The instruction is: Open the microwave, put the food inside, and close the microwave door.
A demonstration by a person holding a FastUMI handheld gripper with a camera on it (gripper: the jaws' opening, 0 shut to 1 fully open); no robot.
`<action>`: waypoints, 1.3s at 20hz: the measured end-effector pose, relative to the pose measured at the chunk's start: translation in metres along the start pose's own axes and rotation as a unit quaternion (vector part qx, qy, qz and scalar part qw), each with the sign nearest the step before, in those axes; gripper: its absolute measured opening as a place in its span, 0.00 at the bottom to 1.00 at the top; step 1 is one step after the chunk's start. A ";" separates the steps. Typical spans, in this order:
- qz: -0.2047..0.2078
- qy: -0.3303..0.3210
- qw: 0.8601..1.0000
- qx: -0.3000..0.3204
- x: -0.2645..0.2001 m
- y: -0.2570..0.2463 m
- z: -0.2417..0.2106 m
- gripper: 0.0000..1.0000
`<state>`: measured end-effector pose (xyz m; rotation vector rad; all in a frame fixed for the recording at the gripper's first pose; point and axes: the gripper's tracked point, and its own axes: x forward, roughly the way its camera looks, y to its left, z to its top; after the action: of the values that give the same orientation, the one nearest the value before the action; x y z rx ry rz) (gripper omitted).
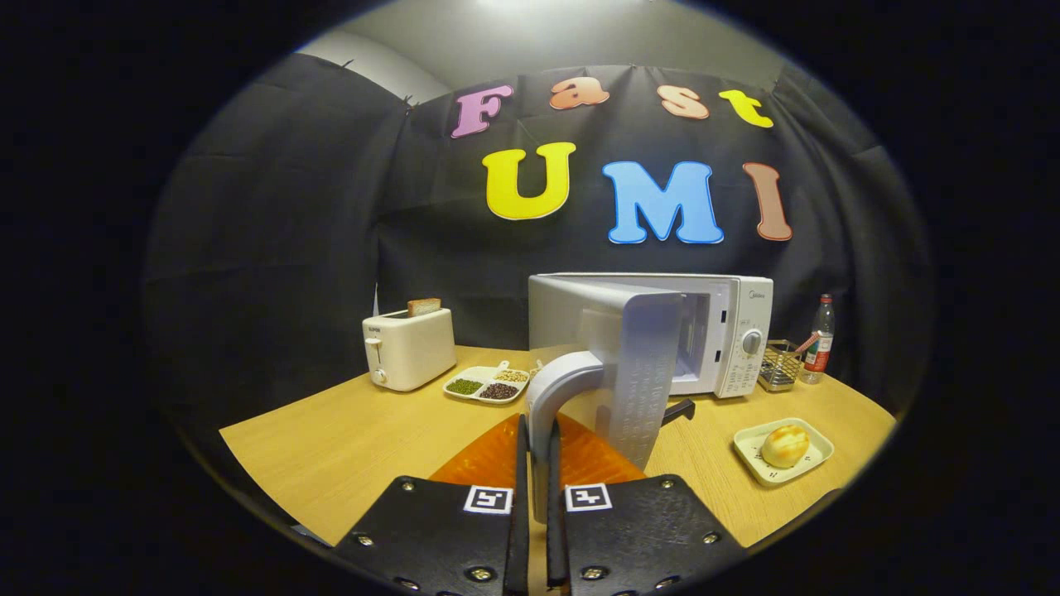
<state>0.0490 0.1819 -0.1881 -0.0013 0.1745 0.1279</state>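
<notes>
Now the gripper [537, 463] clamps narrowly on the door handle [556, 389] of the microwave [729, 331], the door swung open toward it. The bun [785, 444] on its plate [820, 451] lies near right of the fingers, beside the open cavity.
</notes>
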 end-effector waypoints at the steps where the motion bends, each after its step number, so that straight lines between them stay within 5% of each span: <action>1: -0.010 -0.008 1.000 -0.006 0.000 0.010 0.001 0.09; 12: -0.105 -0.034 0.994 0.006 0.009 0.071 -0.001 0.09; 15: -0.064 -0.035 0.997 0.019 -0.005 0.090 0.005 0.12; 17: -0.026 -0.040 0.999 0.020 -0.024 0.104 0.014 0.55; 20: 0.024 -0.042 0.999 0.018 -0.047 0.101 0.024 0.93; 26: -0.006 -0.031 0.999 -0.007 -0.060 -0.005 0.032 0.97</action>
<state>-0.0037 0.1695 -0.1464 -0.0119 0.1123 0.1170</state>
